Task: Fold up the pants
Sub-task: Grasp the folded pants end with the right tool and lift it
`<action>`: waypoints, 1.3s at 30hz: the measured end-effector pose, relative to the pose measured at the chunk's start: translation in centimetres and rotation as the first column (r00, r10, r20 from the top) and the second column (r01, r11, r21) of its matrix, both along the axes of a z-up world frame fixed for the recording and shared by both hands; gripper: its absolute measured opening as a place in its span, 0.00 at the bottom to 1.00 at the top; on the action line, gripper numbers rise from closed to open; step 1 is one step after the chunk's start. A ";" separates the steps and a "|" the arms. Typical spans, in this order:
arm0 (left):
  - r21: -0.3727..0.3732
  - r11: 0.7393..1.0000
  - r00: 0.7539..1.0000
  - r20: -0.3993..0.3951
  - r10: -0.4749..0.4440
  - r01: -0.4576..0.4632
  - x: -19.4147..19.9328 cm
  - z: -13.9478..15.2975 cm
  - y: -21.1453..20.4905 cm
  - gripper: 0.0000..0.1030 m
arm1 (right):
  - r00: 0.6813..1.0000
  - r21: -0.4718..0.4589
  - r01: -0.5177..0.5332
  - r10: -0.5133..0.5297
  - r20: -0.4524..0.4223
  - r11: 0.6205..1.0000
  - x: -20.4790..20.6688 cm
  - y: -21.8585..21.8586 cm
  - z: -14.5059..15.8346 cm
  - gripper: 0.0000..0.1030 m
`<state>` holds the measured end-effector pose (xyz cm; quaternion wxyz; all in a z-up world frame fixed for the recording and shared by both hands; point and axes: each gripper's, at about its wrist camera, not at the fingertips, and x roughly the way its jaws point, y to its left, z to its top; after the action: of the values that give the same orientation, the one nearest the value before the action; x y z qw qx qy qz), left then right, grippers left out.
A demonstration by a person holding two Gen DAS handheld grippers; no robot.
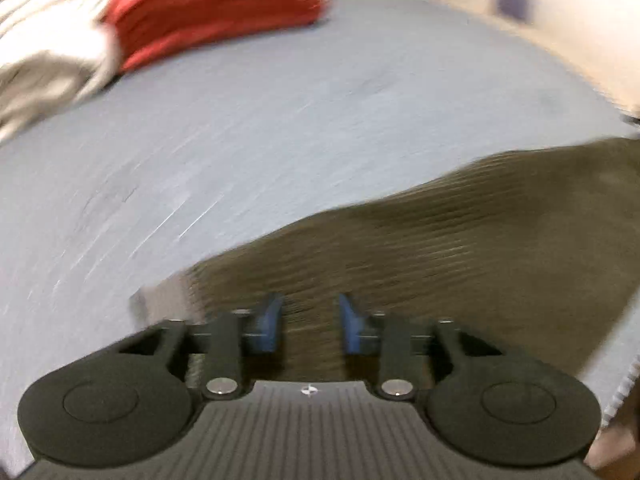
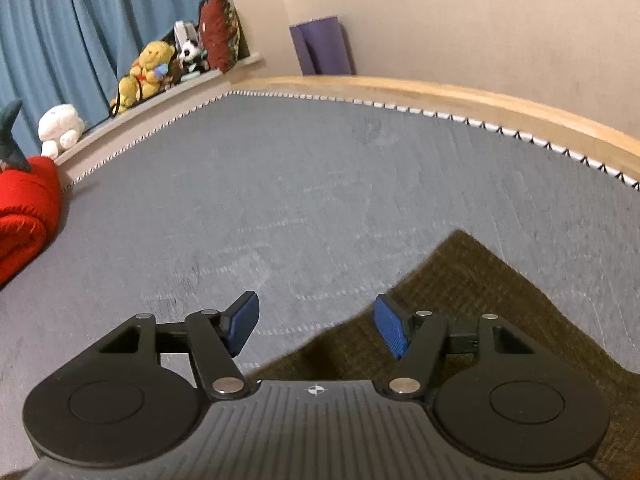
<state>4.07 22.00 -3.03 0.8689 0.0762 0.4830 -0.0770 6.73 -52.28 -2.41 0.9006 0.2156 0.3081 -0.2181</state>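
Observation:
The brown ribbed pants lie flat on the grey bed sheet, filling the lower right of the blurred left wrist view. My left gripper hovers over their left end, its blue pads a short way apart with the fabric showing below the gap; nothing is pinched. In the right wrist view a corner of the pants lies at the lower right. My right gripper stands wide open above their left edge. One pad is over the sheet, the other over the fabric, and nothing is held.
A rolled red blanket and a beige cloth lie at the far left of the bed. Stuffed toys line a ledge before blue curtains. A wooden bed frame runs along the far edge, with a purple mat against the wall.

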 end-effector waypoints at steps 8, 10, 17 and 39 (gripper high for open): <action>0.026 0.999 1.000 -0.017 0.026 -0.026 -1.1 1.8 0.1 0.08 | 0.987 0.009 -0.046 0.047 -0.154 0.999 -1.5 -1.3 -2.4 0.69; 0.001 0.999 0.997 -0.073 0.036 -0.036 -0.8 1.0 1.1 0.08 | 0.988 0.010 -0.027 0.028 -0.153 1.000 -2.3 -1.9 -2.3 0.69; 0.093 0.995 0.999 -0.027 -0.021 0.023 -2.3 1.4 -0.4 0.16 | 0.989 0.031 0.047 -0.042 -0.143 0.998 -6.1 -4.4 -2.2 0.70; -0.032 0.976 0.970 0.127 -0.209 0.215 -1.3 5.2 -13.0 0.43 | 0.919 0.530 0.296 -0.389 0.068 0.794 -22.7 -14.1 -3.8 0.65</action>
<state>2.77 9.03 2.15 0.8853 0.1119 0.4158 -0.1756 -15.94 -66.34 -6.18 0.7797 0.5164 0.2306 -0.2689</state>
